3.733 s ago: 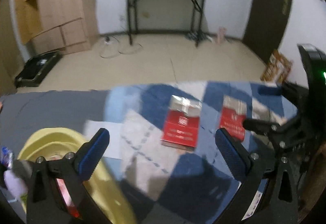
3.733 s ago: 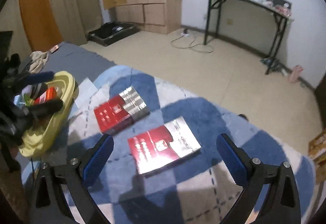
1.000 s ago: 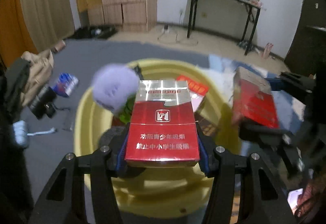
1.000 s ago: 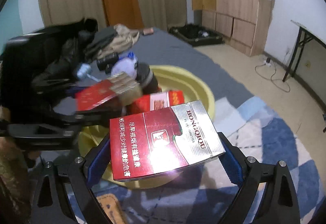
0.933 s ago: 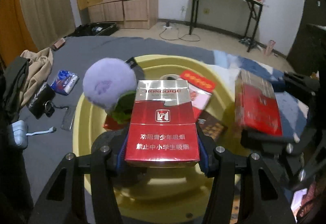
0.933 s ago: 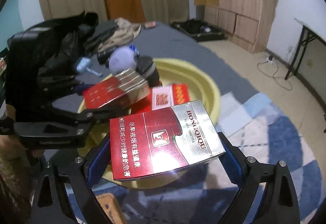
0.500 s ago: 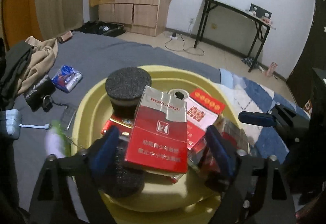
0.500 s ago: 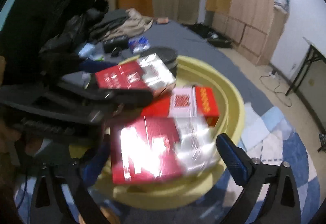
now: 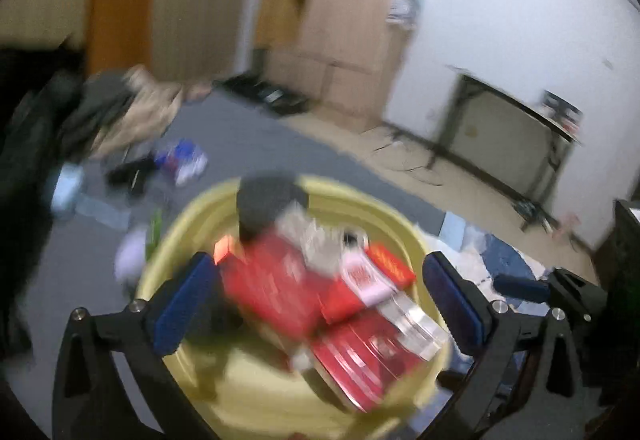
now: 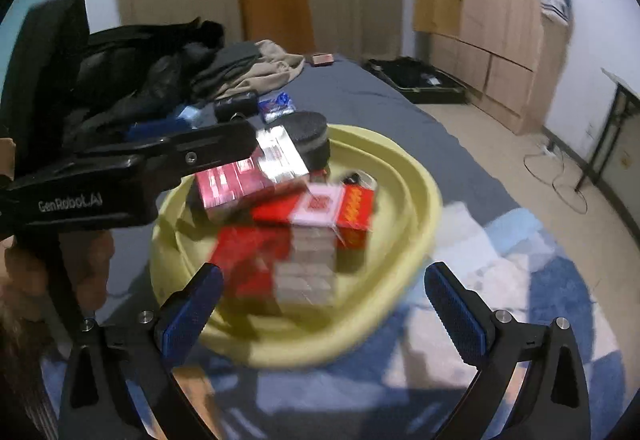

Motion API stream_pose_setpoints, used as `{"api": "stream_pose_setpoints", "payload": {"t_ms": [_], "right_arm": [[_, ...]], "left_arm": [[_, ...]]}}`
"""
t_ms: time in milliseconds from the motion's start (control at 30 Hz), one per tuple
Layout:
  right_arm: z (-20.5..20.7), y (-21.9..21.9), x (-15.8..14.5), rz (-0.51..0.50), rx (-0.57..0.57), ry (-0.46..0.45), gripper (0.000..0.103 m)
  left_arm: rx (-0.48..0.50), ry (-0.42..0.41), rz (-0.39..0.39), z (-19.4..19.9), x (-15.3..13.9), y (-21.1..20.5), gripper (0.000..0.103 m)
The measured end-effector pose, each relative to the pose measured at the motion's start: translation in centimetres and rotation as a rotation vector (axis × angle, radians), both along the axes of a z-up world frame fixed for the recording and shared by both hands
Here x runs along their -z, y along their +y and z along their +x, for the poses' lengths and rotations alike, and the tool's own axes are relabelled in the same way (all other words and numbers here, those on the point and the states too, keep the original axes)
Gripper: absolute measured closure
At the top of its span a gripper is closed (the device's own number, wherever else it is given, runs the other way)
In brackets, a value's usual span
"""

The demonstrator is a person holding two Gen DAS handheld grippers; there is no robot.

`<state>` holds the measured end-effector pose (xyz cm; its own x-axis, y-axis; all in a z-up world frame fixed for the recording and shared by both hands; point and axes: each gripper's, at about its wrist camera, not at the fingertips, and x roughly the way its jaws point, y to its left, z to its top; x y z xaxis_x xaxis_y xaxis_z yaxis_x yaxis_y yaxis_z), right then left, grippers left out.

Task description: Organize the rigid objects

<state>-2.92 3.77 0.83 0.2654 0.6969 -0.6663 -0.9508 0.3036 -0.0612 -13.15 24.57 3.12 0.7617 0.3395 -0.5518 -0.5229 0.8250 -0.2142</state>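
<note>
Red cartons (image 10: 276, 260) (image 9: 360, 352): stacked in the yellow basin (image 10: 416, 200) (image 9: 192, 232) on the bed (image 10: 380, 96), beside a black puck (image 10: 310, 138). Right tool (image 10: 320, 304): released, spread wide, empty, above the basin's near rim. Left tool (image 9: 320, 300): jaws opening, empty, hovering over the cartons.

You are working with two matching black plastic grippers. The left gripper (image 9: 320, 298) is showing angular, triangular-cutout finger arms, silver screws at the joints and ribbed blue pads (image 9: 182, 304). The right gripper (image 10: 320, 304) is showing the same build. Seen from the right wrist, the left one's body is bearing white "GenRobot.AI" lettering (image 10: 70, 203).
</note>
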Motion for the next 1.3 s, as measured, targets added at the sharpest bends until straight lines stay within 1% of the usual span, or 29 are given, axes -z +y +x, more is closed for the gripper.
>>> {"api": "stream_pose_setpoints", "payload": {"t_ms": [33,67,133,167,233,267,300,333,400,433,500,567,667,733,767,833,867,900,933,1033,1133,1200,1300], "right_arm": [[0.5,-0.9,0.1,-0.006,0.003,-0.017,0.000],[1.1,-1.9,0.3,-0.015,0.009,-0.029,0.000],[2.4,-3.6,0.9,-0.019,0.012,-0.008,0.000],[2.9,-4.2,1.1,-0.010,0.006,0.022,0.000],[3.8,-4.9,1.7,0.010,-0.016,0.084,0.000],[4.1,-4.8,2.2,0.017,-0.020,0.088,0.000],[4.0,-4.5,2.6,0.011,-0.020,0.081,0.000],[3.9,-3.9,3.1,-0.006,-0.030,0.067,0.000],[3.7,-2.7,4.0,-0.043,-0.059,0.054,0.000],[3.5,-2.1,4.6,-0.069,-0.086,0.059,0.000],[3.5,-0.8,5.8,-0.132,-0.137,0.081,0.000],[3.7,-0.2,6.5,-0.168,-0.127,0.073,0.000],[3.6,0.0,6.3,-0.179,-0.136,0.034,0.000],[3.7,0.2,6.4,-0.202,-0.128,0.003,0.000],[3.6,0.1,6.5,-0.202,-0.129,0.006,0.000],[3.7,0.2,6.4,-0.201,-0.130,0.008,0.000],[3.6,0.2,6.4,-0.203,-0.131,0.006,0.000],[3.4,0.3,6.6,-0.208,-0.133,-0.001,0.000],[3.2,0.3,6.7,-0.214,-0.135,-0.011,0.000],[2.9,0.6,7.0,-0.243,-0.173,-0.050,0.000],[3.4,0.8,7.2,-0.238,-0.190,-0.034,0.000],[3.6,0.7,7.2,-0.231,-0.180,-0.027,0.000],[3.6,0.6,7.2,-0.230,-0.176,-0.036,0.000]], "left_arm": [[-0.053,0.023,-0.040,-0.1,0.5,-1.0,0.000],[-0.085,0.032,-0.073,-0.4,1.1,-1.7,0.000],[-0.116,0.032,-0.146,-1.5,2.7,-3.5,0.000],[-0.121,0.063,-0.146,-1.9,3.7,-4.7,0.000],[-0.053,0.152,-0.118,-2.2,5.8,-7.5,0.000],[-0.027,0.190,-0.100,-2.1,6.3,-8.3,0.000],[-0.011,0.226,-0.029,-1.9,6.6,-9.3,0.000],[0.013,0.232,-0.002,-1.8,6.7,-9.7,0.000],[0.026,0.231,0.012,-1.8,6.8,-9.4,0.000],[0.024,0.225,0.032,-1.8,6.8,-9.1,0.000],[-0.010,0.235,0.059,-1.5,7.0,-8.7,0.000],[-0.037,0.235,0.068,-1.4,7.2,-8.0,0.000],[-0.065,0.241,0.040,-1.9,7.0,-8.2,0.000],[-0.047,0.254,-0.010,-2.8,7.4,-8.6,0.000],[-0.024,0.284,-0.019,-2.8,8.0,-9.2,0.000],[-0.032,0.335,0.008,-2.3,9.2,-9.5,0.000],[-0.035,0.356,-0.005,-2.0,9.7,-9.1,0.000],[-0.036,0.357,-0.020,-1.7,9.9,-8.7,0.000],[-0.045,0.343,-0.020,-1.7,9.7,-8.4,0.000],[-0.069,0.337,-0.034,-1.1,9.7,-7.4,0.000],[-0.077,0.345,-0.028,-0.4,9.9,-7.0,0.000],[-0.073,0.343,-0.036,-0.1,9.9,-6.7,0.000],[-0.071,0.338,-0.038,-0.4,10.1,-7.0,0.000]]}}
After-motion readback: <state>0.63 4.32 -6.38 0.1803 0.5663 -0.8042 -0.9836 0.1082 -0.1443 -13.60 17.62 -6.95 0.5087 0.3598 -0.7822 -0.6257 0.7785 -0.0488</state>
